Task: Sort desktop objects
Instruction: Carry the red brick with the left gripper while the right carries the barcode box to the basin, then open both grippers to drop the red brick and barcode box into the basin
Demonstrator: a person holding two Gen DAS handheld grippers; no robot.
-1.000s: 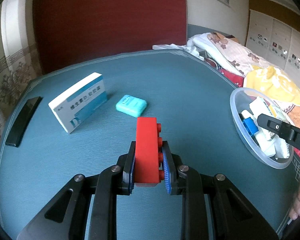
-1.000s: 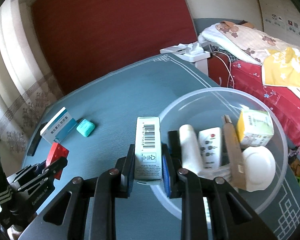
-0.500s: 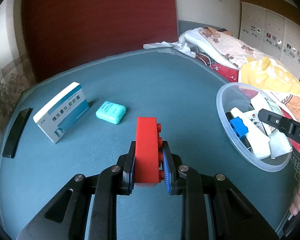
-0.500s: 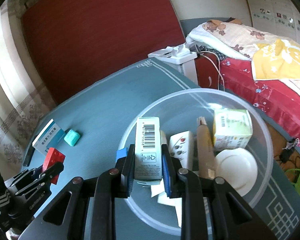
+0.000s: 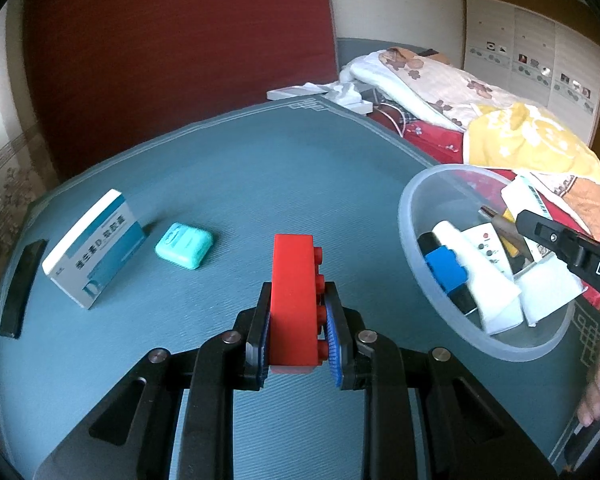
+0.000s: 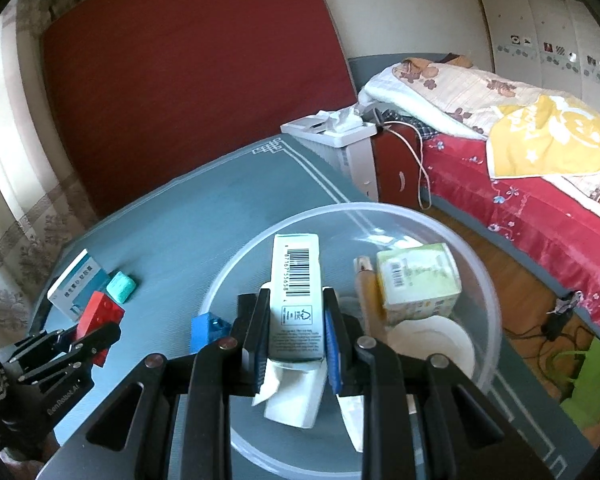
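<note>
We hold the barcoded carton (image 6: 297, 300) over the clear bowl (image 6: 476, 248), ready to release, while our left gripper (image 5: 296, 320) clamps the red brick (image 5: 294, 292) for dropping next.

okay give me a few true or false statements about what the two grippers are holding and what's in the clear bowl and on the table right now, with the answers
1. The left gripper is shut on a red brick. True.
2. The right gripper holds a teal case. False: it grips a barcoded carton; the teal case lies on the table.
3. The carton is above the clear bowl. True.
4. The bowl is empty. False: it holds a blue brick, a pale green box and more.
5. The blue-and-white medicine box is in the bowl. False: it stands on the table beside the teal case.
</note>
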